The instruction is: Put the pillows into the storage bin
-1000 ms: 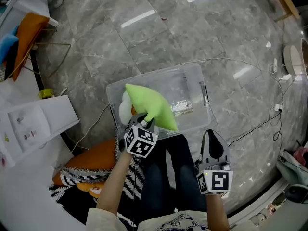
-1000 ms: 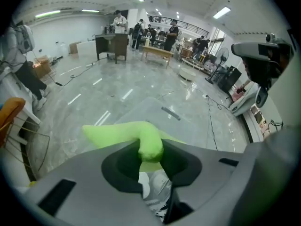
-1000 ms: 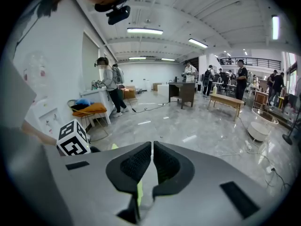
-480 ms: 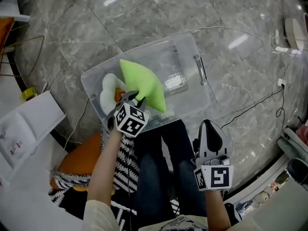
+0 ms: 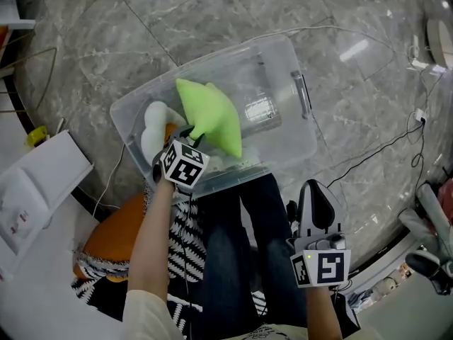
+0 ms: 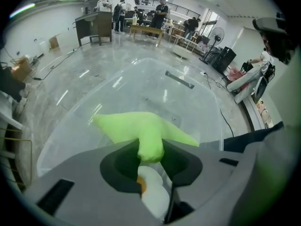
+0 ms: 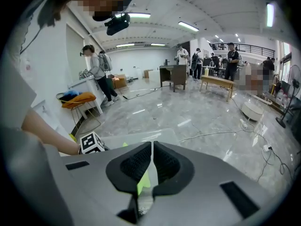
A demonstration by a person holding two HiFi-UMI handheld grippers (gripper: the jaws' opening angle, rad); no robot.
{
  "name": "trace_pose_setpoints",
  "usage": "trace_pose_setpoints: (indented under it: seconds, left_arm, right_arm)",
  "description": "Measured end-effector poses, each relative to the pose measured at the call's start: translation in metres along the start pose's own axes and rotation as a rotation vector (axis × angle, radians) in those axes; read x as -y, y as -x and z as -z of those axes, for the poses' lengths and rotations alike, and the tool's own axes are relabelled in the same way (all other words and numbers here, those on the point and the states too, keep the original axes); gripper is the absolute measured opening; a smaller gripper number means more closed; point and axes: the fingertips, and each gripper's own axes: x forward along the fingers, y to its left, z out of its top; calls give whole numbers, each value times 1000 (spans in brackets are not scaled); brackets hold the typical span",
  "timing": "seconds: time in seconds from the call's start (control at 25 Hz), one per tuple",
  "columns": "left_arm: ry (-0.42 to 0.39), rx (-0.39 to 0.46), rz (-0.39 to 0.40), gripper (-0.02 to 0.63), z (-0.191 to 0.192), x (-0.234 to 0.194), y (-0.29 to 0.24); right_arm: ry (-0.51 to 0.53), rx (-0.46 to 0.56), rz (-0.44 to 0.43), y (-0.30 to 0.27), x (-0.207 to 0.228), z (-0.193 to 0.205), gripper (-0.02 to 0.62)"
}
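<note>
left gripper pinches green pillow over bin — right gripper closed

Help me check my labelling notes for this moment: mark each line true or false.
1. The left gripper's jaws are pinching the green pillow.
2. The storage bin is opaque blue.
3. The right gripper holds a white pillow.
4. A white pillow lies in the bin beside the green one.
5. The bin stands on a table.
1. True. The left gripper has its jaws closed on a fold of the green pillow.
2. False. The storage bin is clear plastic.
3. False. The right gripper has its jaws together on nothing, outside the bin.
4. True. The white pillow is at the bin's left end in the head view.
5. False. It stands on the grey marble floor.
</note>
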Motion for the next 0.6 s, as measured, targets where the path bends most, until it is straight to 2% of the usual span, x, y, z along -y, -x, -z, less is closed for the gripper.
trace_pose_setpoints:
  seconds: [0.12,0.28,0.44,0.48,0.6]
  left_arm:
    - [1,-8,-23,143,13,-7,-1]
    - [106,-67,-91,181,53,-24,3]
    - [158,-154,-198,188,106,-41,18]
    - [187,-151,-230,165,116,-45,24]
    - [287,-118,-276,165,135,-52,45]
  right_arm:
    - [0,-2,-10,-1,-4,3,25]
    - [6,4,-41,-3,-18,1,25]
    - [22,28,-68,1,-30,-7,25]
    - [27,33,-76,3,-33,-9,25]
    - [47,47,-106,6,-44,-15,26]
